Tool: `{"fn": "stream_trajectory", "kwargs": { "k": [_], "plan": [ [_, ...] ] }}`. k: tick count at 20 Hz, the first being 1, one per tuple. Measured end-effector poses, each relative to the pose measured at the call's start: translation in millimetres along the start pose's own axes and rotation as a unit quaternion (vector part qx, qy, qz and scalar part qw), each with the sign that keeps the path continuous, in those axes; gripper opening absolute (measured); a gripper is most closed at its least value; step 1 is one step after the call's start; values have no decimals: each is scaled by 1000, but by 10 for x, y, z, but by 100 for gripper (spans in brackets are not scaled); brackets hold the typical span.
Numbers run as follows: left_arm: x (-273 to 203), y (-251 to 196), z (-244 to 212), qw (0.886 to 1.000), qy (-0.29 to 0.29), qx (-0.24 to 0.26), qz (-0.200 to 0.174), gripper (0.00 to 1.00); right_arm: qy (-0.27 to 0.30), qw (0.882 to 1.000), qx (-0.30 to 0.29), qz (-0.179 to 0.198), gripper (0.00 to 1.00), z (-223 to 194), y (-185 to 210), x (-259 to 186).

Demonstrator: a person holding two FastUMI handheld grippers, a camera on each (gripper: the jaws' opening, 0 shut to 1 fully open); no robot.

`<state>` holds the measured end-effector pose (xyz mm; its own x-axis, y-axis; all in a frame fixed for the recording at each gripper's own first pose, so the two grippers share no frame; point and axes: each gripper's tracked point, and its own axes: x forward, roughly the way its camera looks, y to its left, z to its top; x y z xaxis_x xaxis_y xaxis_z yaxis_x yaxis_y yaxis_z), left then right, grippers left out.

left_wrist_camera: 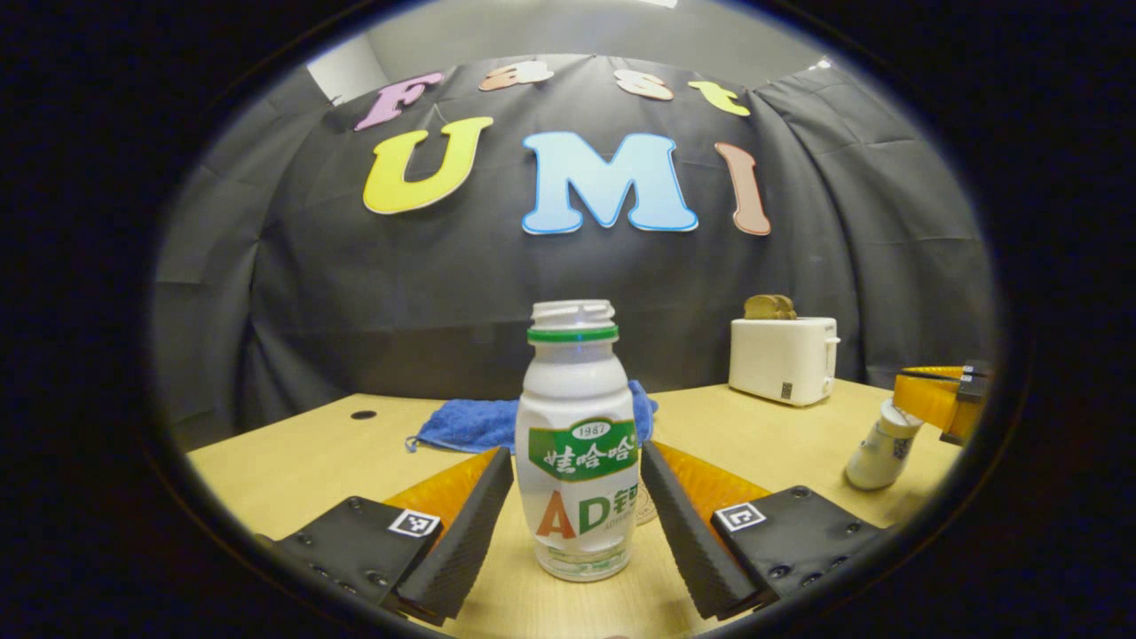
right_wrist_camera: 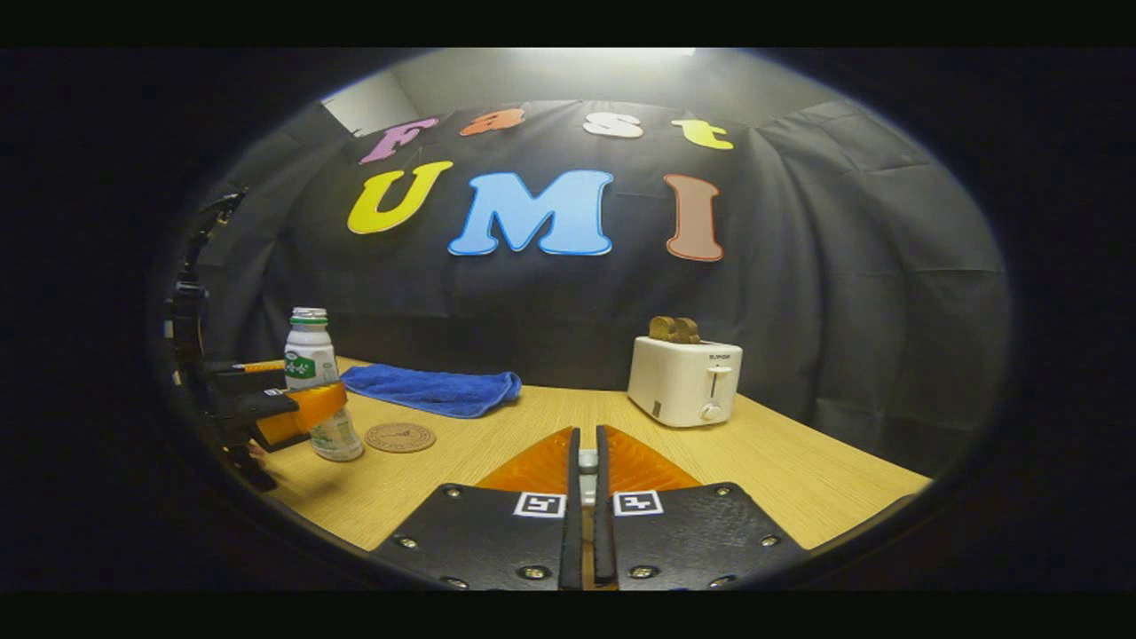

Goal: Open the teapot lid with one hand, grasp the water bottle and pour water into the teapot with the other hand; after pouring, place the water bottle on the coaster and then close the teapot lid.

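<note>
In the left gripper view, the left gripper (left_wrist_camera: 577, 497) is seen spread wide, its two fingers flanking the water bottle (left_wrist_camera: 578, 444) without clearly touching it; contact cannot be confirmed. The bottle stands upright on the wooden table (left_wrist_camera: 293, 461), uncapped, with a little clear liquid visible at its base. Just behind the bottle, a small part of the coaster (left_wrist_camera: 646, 508) is glimpsed, mostly hidden. Farther back a blue towel (left_wrist_camera: 466, 424) lies partly hidden by the bottle, and a white toaster (left_wrist_camera: 784, 358) with bread in its slots stands near the wall. At the right edge, the right gripper (left_wrist_camera: 896, 424) is seen pinching a small white object, possibly the teapot lid (left_wrist_camera: 881, 453); it is hard to make out.

In the right gripper view, the right gripper's fingers are nearly pressed together on something small and pale, barely visible. The teapot itself cannot be made out. Open tabletop extends ahead toward the toaster, with the table's right edge close by.
</note>
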<state>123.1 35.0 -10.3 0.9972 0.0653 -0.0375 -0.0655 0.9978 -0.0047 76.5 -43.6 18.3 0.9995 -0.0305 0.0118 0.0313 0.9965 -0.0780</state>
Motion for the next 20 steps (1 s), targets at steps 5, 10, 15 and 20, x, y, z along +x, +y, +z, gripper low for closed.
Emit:
{"fn": "stream_trajectory", "kwargs": {
  "k": [5, 10, 15, 20],
  "plan": [
    [84, -29, 43, 1000, -11, 3, 1, 100, -11, 1000, 0, 4, 22, 75, 28, -46],
    [80, 1, 27, 1000, -8, 2, 2, 81, -19, 1000, 8, 11, 11, 138, 47, -205],
    [0, -130, 49, 1000, -2, 4, -12, 80, -22, 1000, 18, 13, 0, 232, 8, -563],
    [-78, -358, 171, 997, -14, 67, -26, 75, -10, 1000, 7, 11, 5, 159, -54, -973]
  ]
}}
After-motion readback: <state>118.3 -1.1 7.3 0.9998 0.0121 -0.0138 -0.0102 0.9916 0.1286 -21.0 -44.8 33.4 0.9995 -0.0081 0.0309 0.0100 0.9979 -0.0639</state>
